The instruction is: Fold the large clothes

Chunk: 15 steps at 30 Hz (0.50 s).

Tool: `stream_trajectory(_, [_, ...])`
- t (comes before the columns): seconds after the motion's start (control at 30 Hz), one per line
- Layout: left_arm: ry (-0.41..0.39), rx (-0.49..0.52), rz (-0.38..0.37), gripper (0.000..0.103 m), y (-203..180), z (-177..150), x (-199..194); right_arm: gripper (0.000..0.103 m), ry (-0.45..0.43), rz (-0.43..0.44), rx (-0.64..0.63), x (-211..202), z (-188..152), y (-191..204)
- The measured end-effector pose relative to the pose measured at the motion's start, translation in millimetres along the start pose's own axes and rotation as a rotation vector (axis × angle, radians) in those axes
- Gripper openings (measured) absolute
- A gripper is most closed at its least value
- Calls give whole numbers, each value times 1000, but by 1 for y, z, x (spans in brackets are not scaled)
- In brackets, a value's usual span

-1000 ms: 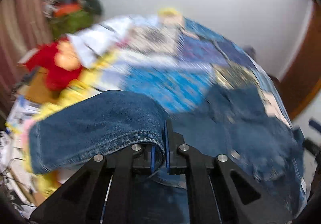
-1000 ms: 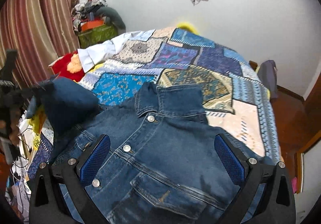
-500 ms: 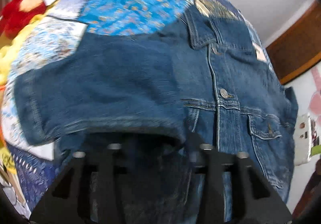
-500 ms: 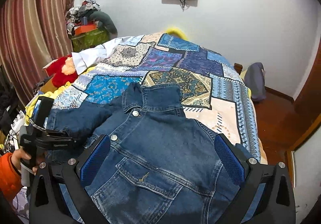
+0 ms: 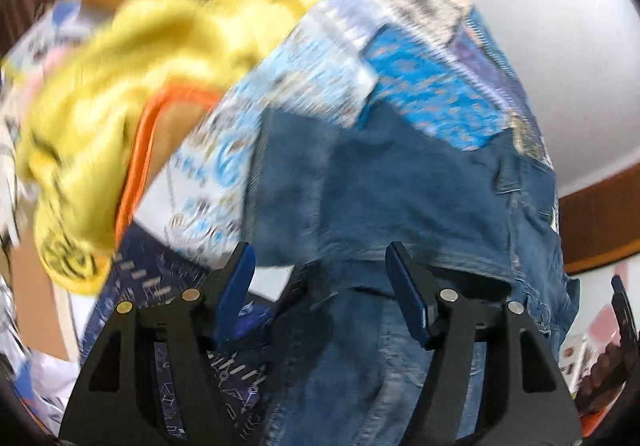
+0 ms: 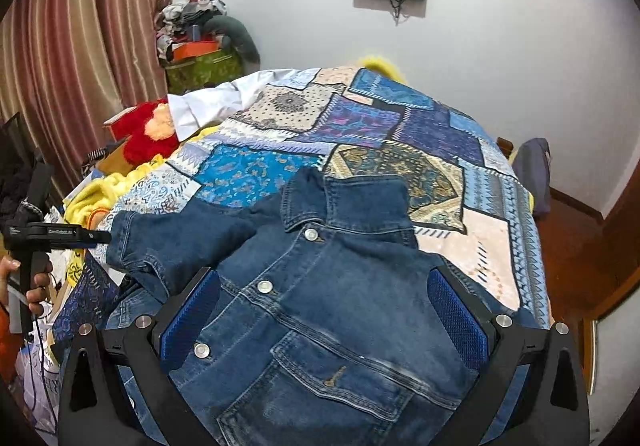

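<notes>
A blue denim jacket (image 6: pixel 340 286) lies front up and buttoned on the bed, collar toward the far wall. Its left sleeve (image 6: pixel 180 234) rests flat on the quilt, cuff toward the bed's left edge. In the right wrist view, a hand (image 6: pixel 34 280) holds my left gripper (image 6: pixel 102 236) just off that cuff. In its own blurred view my left gripper (image 5: pixel 320 252) is opening. The sleeve's denim (image 5: pixel 380 186) lies in front of the blue pads, and they do not press on it. My right gripper (image 6: pixel 322 278) hovers wide open over the jacket's chest, holding nothing.
A patchwork quilt (image 6: pixel 360 134) covers the bed. A yellow blanket (image 6: pixel 100 194), a red plush toy (image 6: pixel 148 134) and a white shirt (image 6: pixel 208 106) lie along its left side. Striped curtains (image 6: pixel 80 46) hang at left; a grey bag (image 6: pixel 534 174) stands at right.
My left gripper let go of the raised sleeve, which now lies flat on the bed. It dropped and drew back past the cuff, jaws spread. The right gripper stayed open over the jacket.
</notes>
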<state>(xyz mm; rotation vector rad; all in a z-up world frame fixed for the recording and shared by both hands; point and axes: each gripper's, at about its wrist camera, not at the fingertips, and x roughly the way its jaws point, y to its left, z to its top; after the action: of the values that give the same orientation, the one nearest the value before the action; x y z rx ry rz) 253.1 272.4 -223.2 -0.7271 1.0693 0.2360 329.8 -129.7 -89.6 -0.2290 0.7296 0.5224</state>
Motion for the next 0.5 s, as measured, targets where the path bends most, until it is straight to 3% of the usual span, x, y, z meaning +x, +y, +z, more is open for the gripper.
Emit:
stream_trajectory(0.13, [47,-59,-11,67,16,-1,31,103,12,-6,-9,4,1,3])
stream_trajectory(0.23, [22,-79,-27,64,12,4,42,103,19,-14,-7,4,-1,0])
stream_trajectory(0.3, [-12,-67,14,50,7,8,43,103,22,-19,0,4,-2,-3])
stream_trajectory(0.33, [-24,-44,69,37,3,12,44,103,24,-22,6,4,-3,-6])
stream_trajectory(0.37, [-38,-12,112,30,-3,15,43,103,25,-23,10,3,-4,-8])
stream_trajectory(0.43, [-62,36,163,20,-16,18,38,103,24,-29,20,2,-6,-12])
stream_trajectory(0.5, [-106,100,202,18,-32,21,27,103,21,-35,33,0,-9,-19])
